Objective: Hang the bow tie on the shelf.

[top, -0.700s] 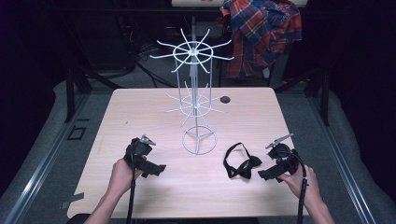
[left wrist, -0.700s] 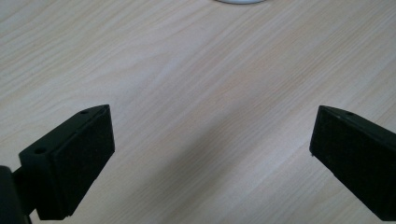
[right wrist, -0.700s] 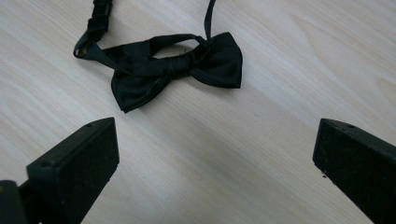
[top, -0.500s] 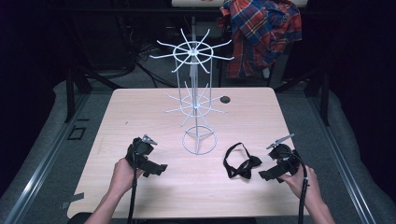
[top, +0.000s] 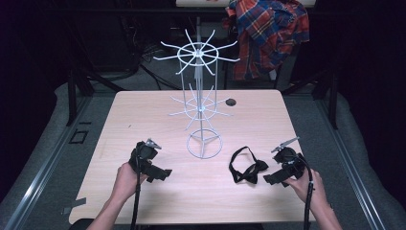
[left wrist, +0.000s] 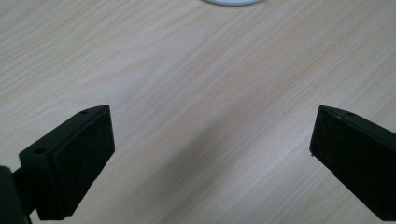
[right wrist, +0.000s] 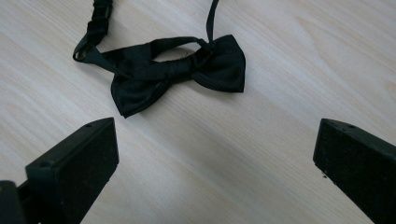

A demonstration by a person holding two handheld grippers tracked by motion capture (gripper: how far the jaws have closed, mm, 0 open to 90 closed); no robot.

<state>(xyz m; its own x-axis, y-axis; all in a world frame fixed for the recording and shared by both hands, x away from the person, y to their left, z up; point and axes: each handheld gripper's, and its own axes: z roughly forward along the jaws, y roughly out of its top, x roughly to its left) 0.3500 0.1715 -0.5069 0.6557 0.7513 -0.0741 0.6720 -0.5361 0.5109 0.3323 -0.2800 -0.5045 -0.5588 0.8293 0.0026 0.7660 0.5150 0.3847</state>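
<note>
A black bow tie [top: 246,168] with its strap looped lies flat on the wooden table [top: 143,115], front right of centre. My right gripper [top: 271,179] is just to its right, low over the table, jaws open and empty; in the right gripper view the bow tie [right wrist: 177,70] lies a short way ahead of the jaws. A white wire display rack [top: 201,103] with radiating hooks stands mid-table. My left gripper [top: 163,174] hovers front left of the rack's base ring, open over bare wood [left wrist: 210,116], nothing between its jaws.
A small dark round thing [top: 231,101] lies on the table behind the rack. A plaid shirt [top: 270,33] hangs beyond the far edge at the back right. Dark floor and metal rails [top: 52,158] flank the table.
The right gripper has shifted slightly, staying beside the bow tie. The left gripper and the bow tie are much as before.
</note>
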